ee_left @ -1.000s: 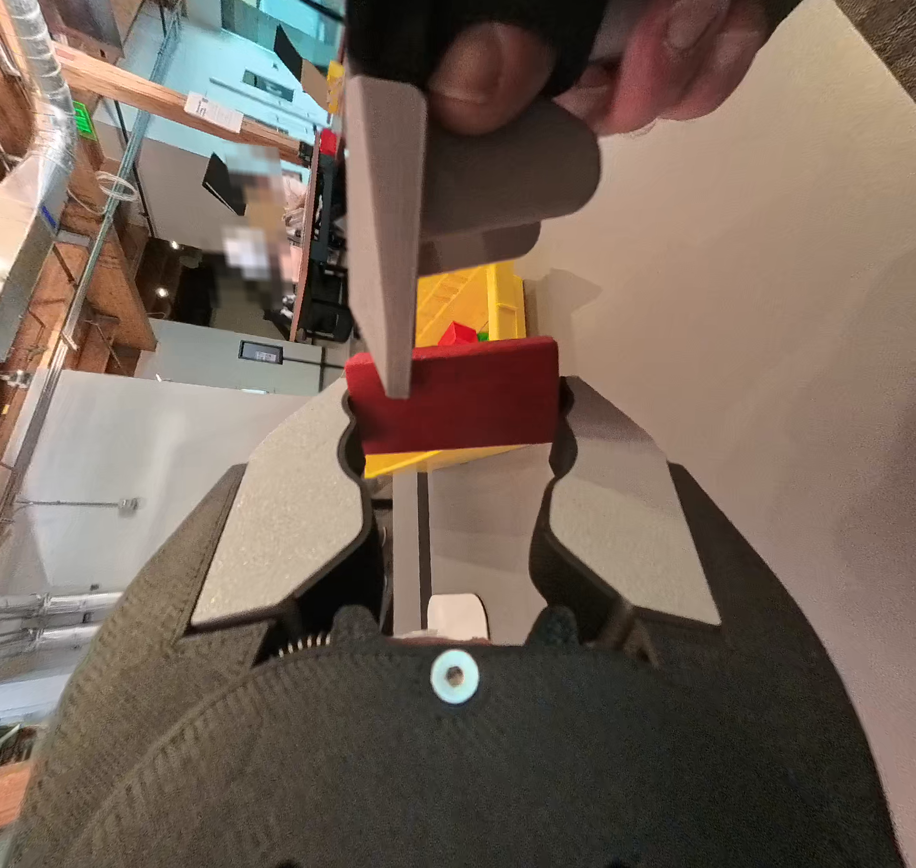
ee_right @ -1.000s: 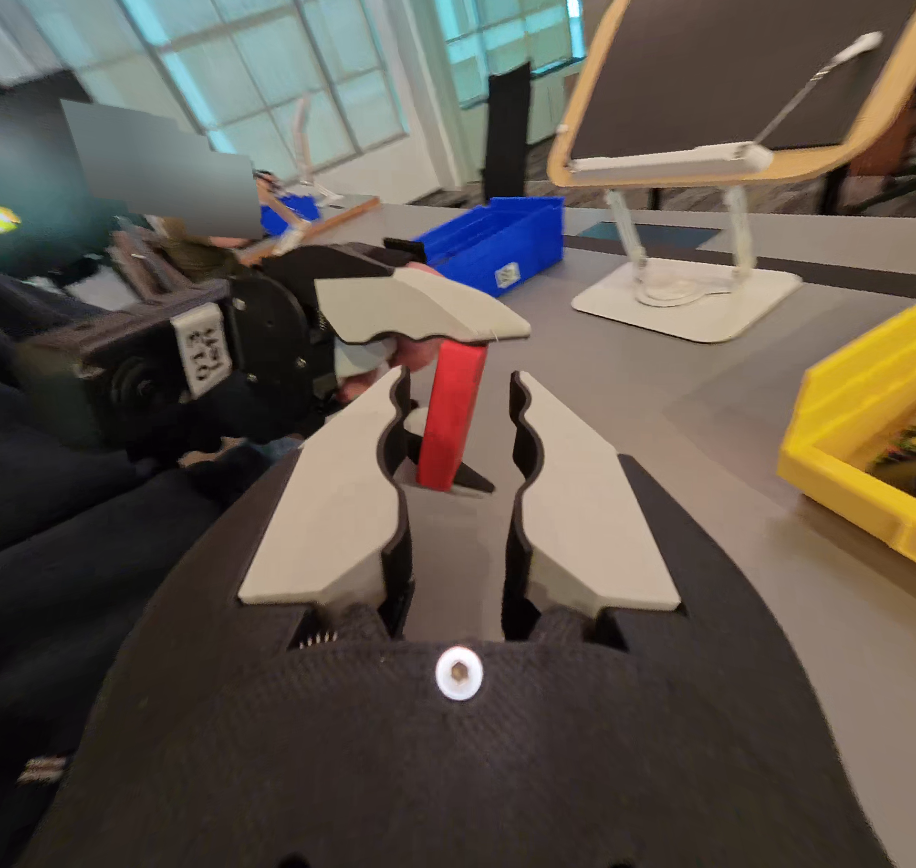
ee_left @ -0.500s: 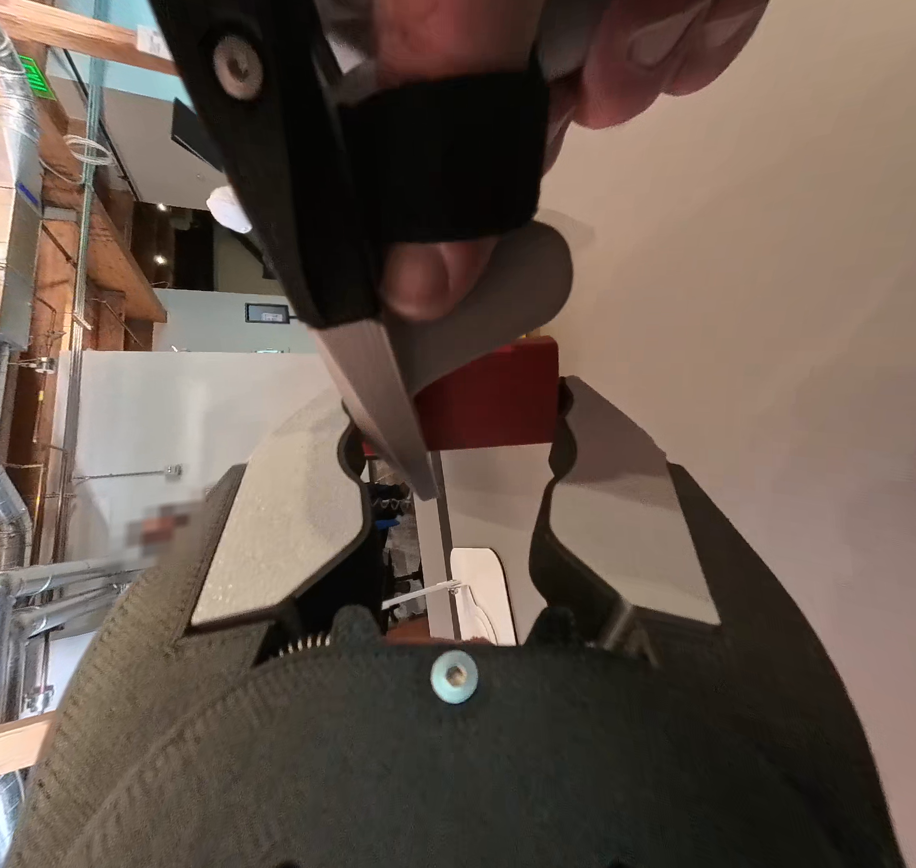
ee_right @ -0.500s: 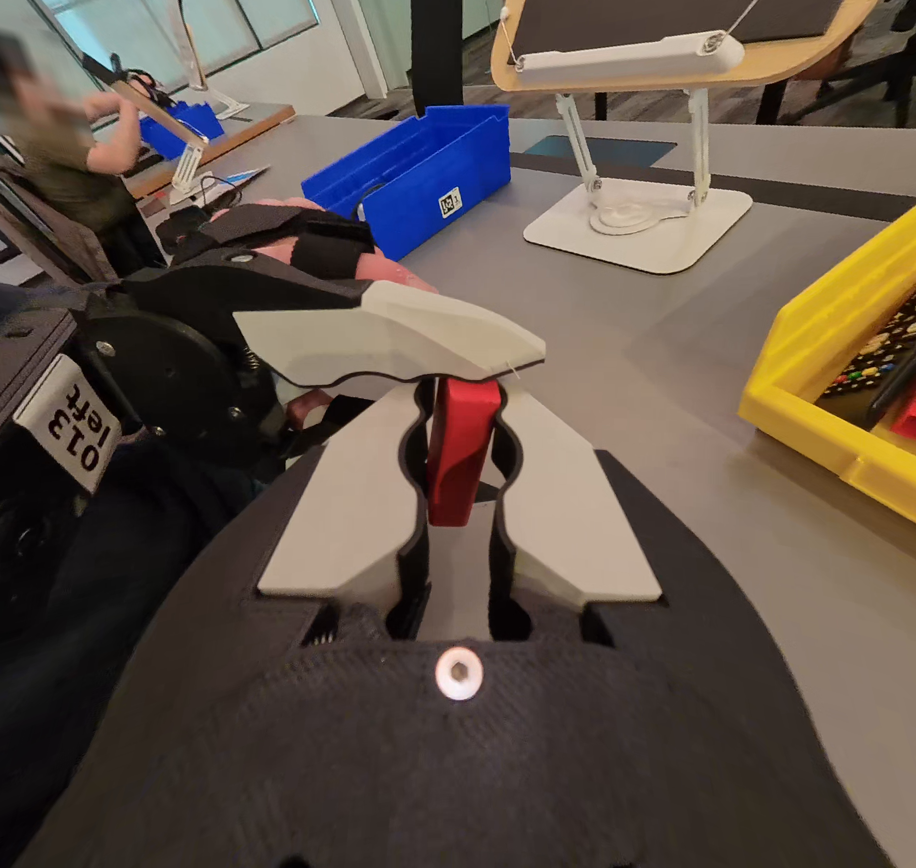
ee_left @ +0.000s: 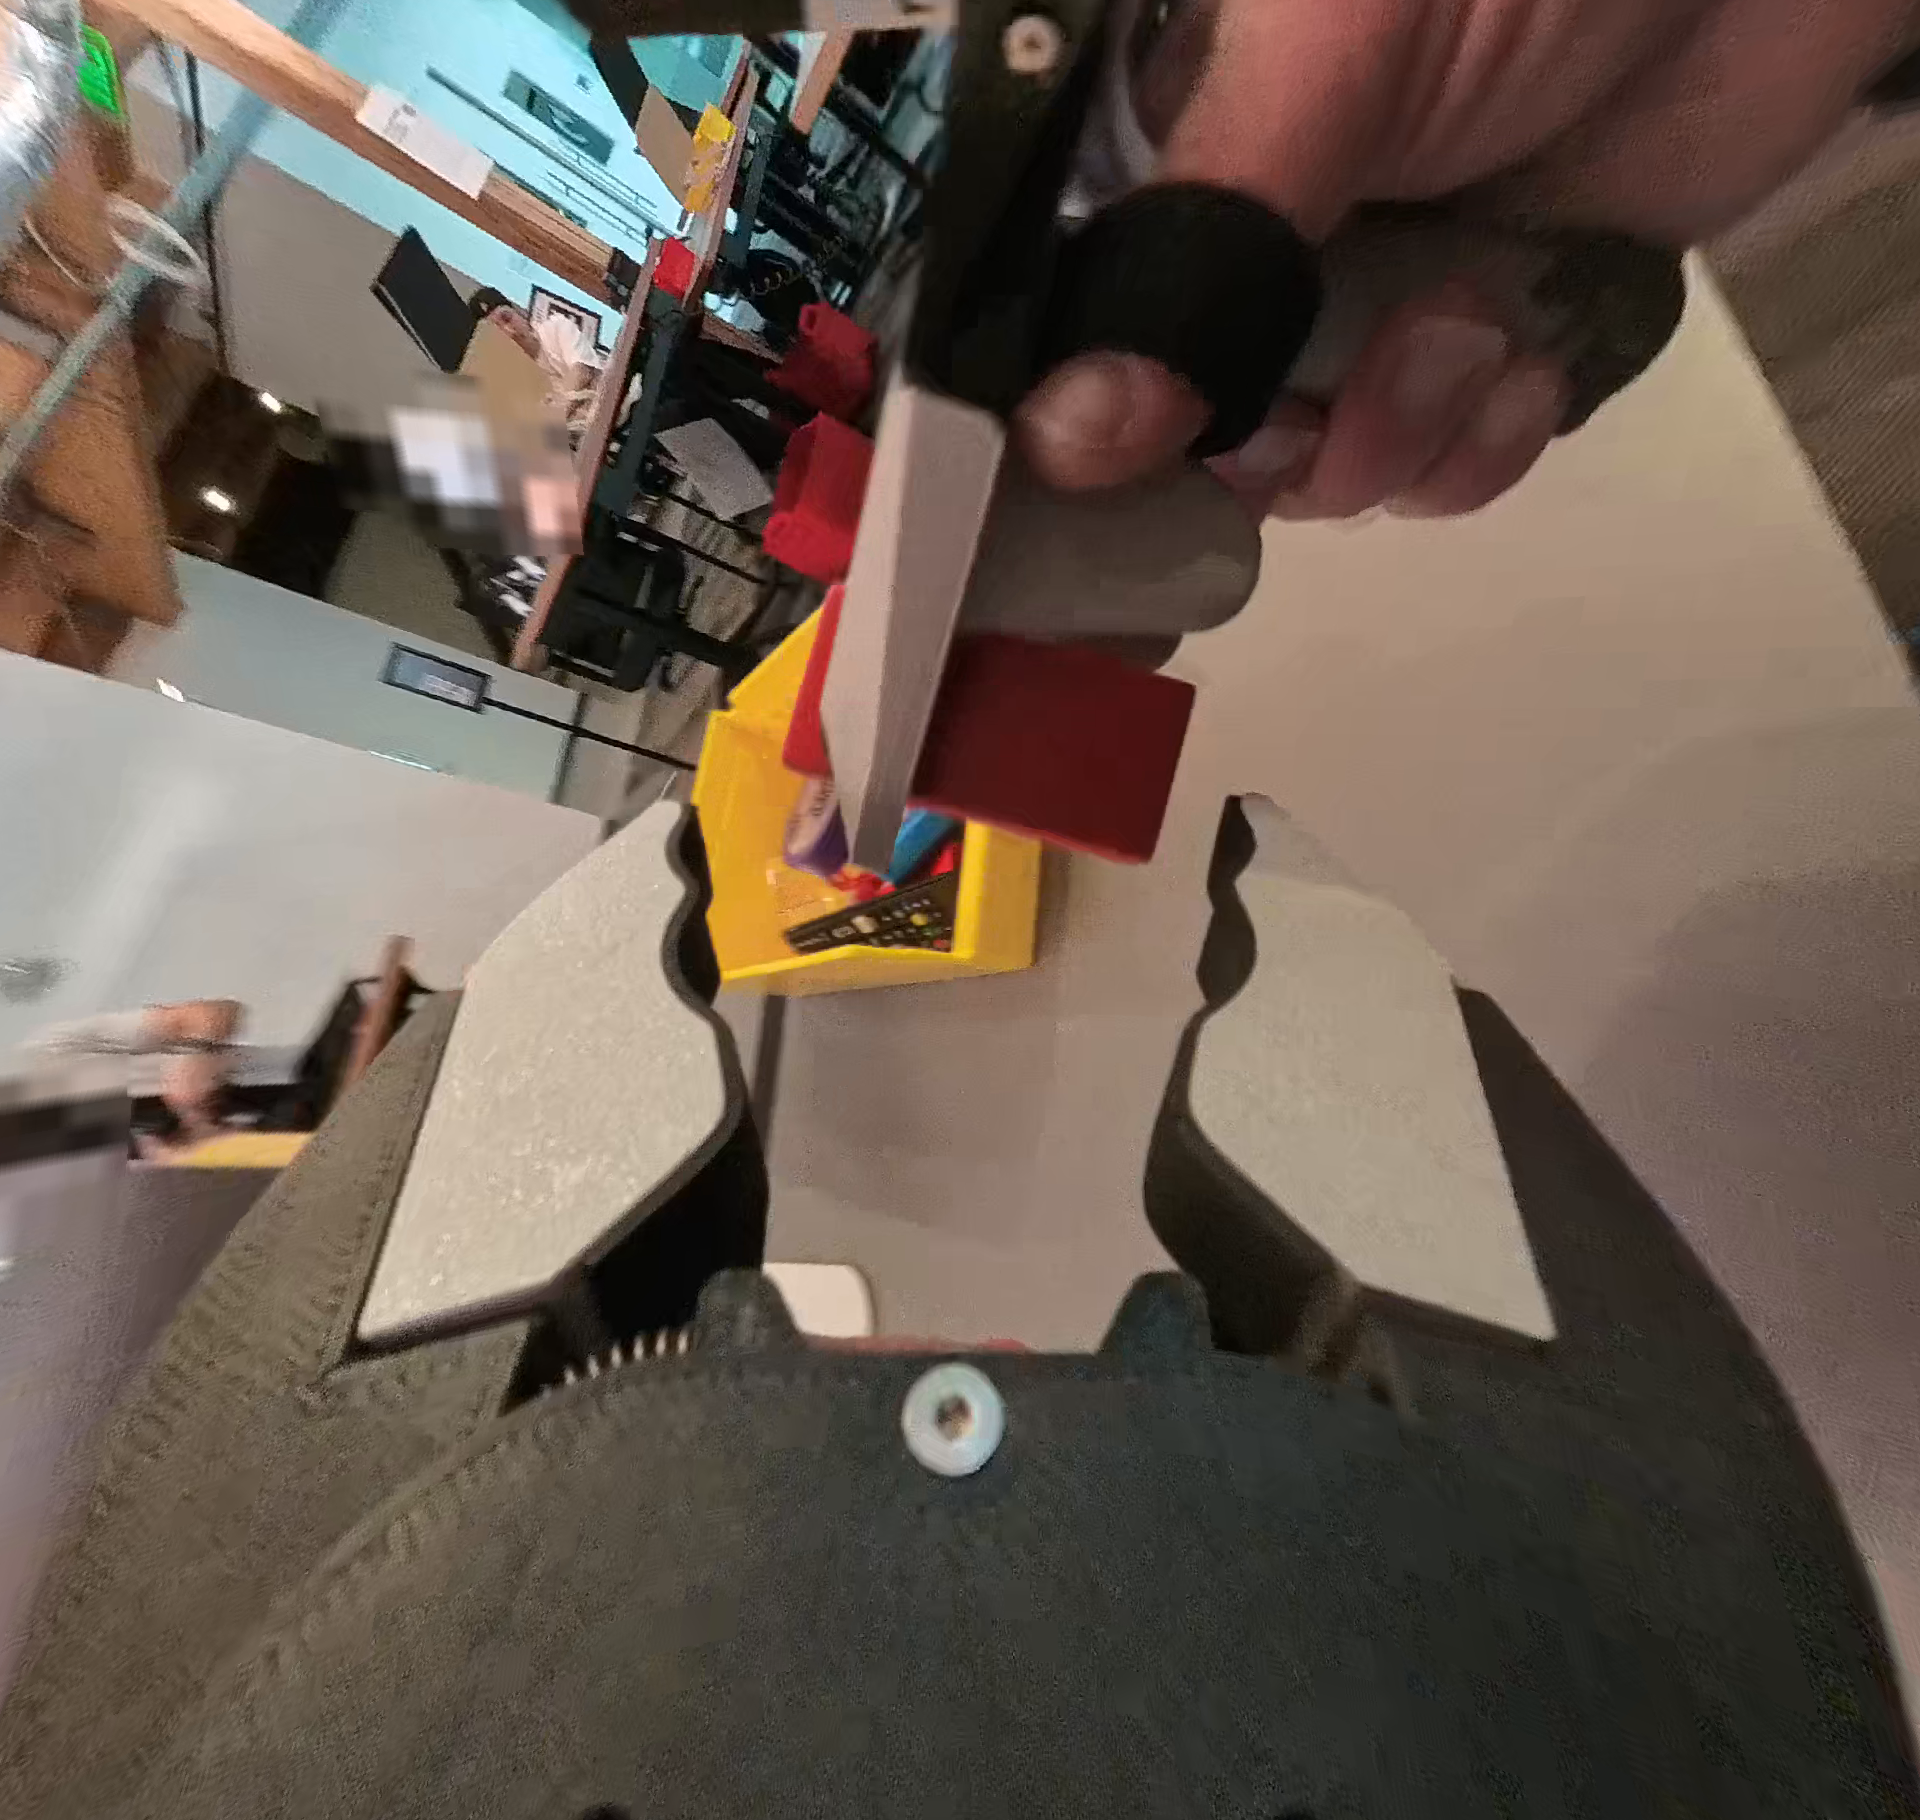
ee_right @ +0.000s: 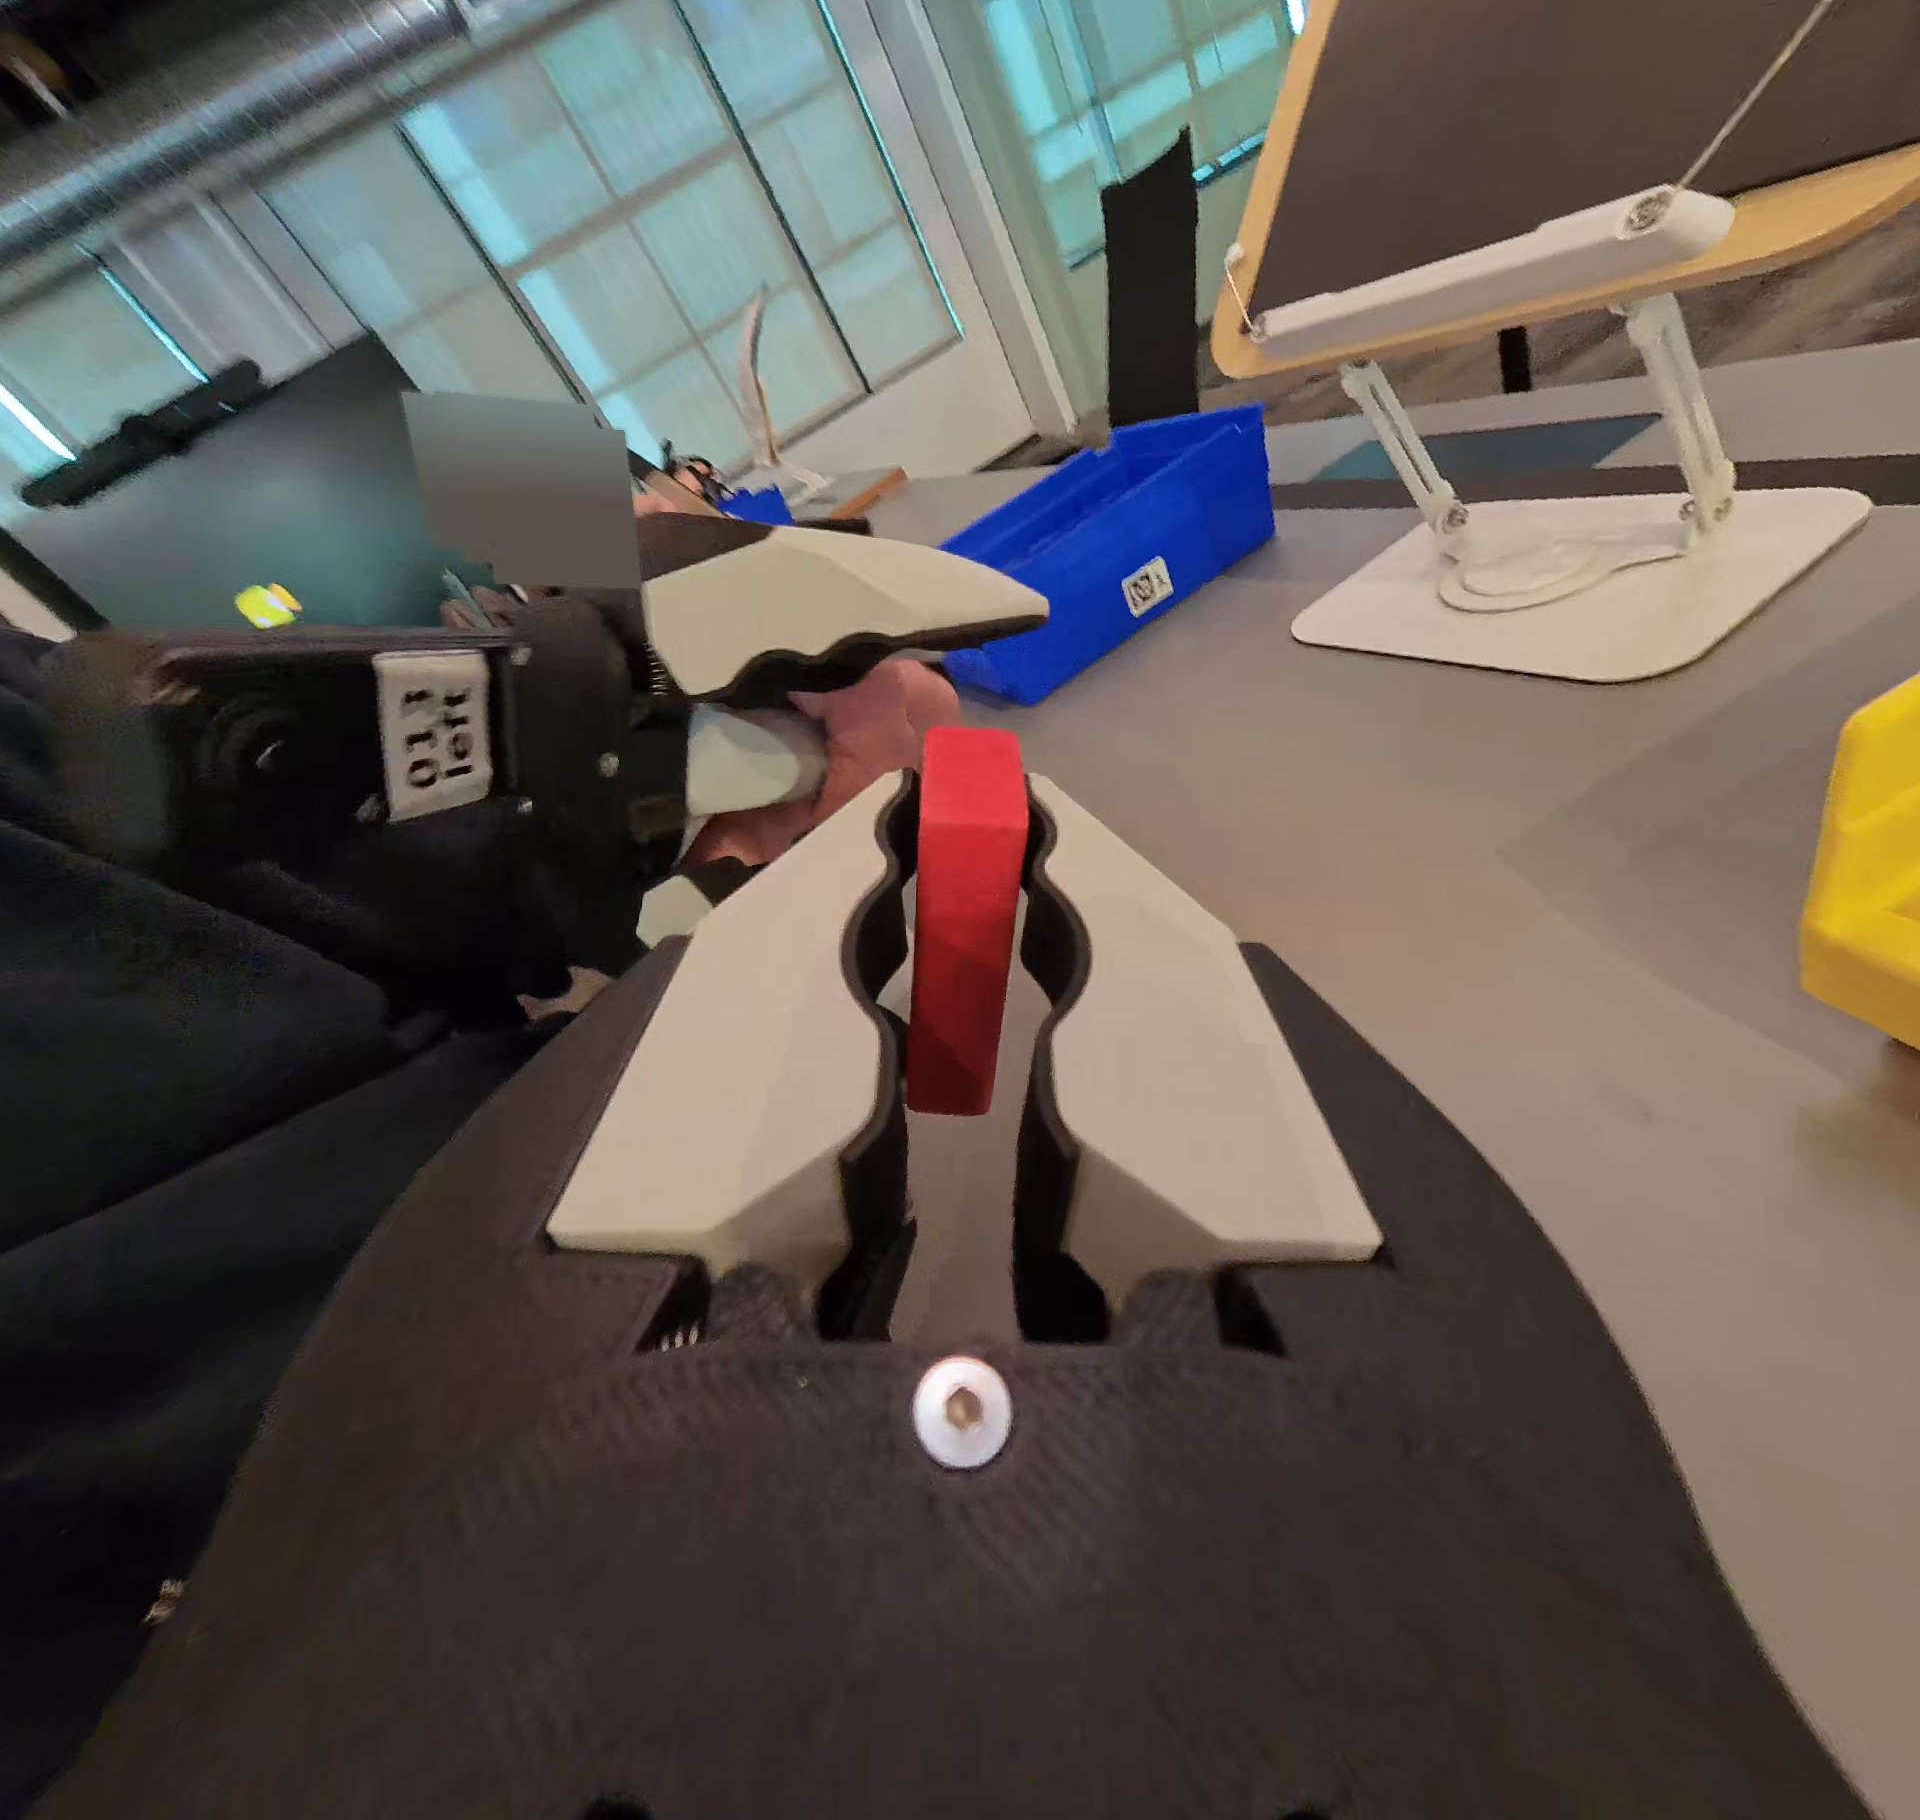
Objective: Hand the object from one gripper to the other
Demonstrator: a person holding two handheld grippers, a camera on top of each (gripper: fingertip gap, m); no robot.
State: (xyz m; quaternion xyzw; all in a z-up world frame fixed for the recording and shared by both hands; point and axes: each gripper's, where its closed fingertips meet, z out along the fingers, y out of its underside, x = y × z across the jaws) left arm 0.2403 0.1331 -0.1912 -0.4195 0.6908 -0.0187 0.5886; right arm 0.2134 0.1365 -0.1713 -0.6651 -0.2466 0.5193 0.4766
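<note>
The right gripper (ee_right: 966, 814) is clamped on the red block (ee_right: 961, 939), which stands upright between its two grey fingers (ee_right: 769, 1032), pinched on both flat sides above the grey table (ee_right: 1455, 939). Just left of the block, the left gripper (ee_left: 961, 835) has its jaws spread wide with nothing in them, its tips apart from the block. Beyond the block a blue bin (ee_right: 1122, 544) sits on the table, and a yellow bin (ee_right: 1860, 887) lies off to the block's right.
</note>
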